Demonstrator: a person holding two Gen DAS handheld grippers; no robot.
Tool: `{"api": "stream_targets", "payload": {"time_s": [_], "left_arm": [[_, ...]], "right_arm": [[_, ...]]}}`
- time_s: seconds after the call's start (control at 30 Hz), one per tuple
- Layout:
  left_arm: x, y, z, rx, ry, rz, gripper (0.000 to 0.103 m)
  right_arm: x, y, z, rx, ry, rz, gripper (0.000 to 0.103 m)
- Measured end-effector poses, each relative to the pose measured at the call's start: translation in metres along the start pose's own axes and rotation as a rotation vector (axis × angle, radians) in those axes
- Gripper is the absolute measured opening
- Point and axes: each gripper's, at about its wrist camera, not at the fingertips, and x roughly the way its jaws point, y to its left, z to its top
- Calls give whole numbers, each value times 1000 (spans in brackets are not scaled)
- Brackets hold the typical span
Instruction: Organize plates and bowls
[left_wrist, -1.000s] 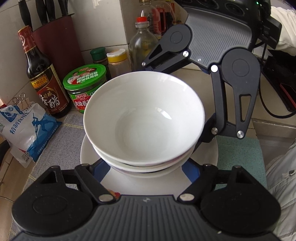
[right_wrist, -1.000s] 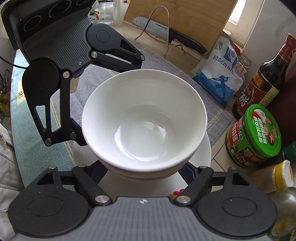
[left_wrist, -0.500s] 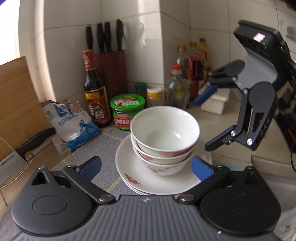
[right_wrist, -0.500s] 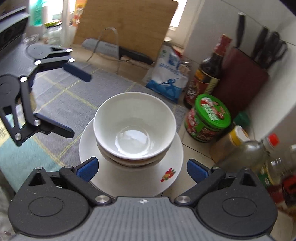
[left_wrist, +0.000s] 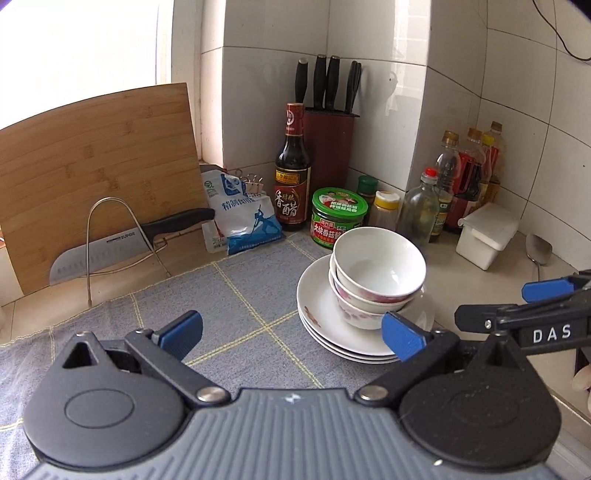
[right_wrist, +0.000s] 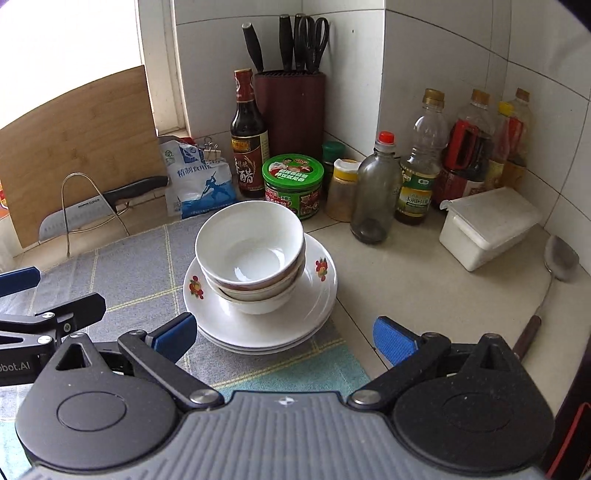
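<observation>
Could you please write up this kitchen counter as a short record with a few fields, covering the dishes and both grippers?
bowls: stack of bowls, nested, upright on the plates
plates: stack of plates, partly on the grey cloth
left gripper: open, holding nothing
right gripper: open, holding nothing
behind the dishes: green-lidded jar, dark sauce bottle, knife block

Home kitchen, knife block (right_wrist: 290, 107), sauce bottles (right_wrist: 469, 147)

Left tongs (left_wrist: 291, 332) spread wide and empty, angled downward, right tongs (right_wrist: 284, 338) likewise, side by side
</observation>
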Motion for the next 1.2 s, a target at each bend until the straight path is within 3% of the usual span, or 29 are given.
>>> {"api": "stream_targets", "payload": {"time_s": [0.4,1.2], "left_arm": [[-33,-9,-5,25,-34,0,102],[-52,-13,-4,15,-53,43,102]], "right_arm": [[-47,9,-18,30,-91,-67,103],[-60,16,-18,-11,-124,-56,103]]}}
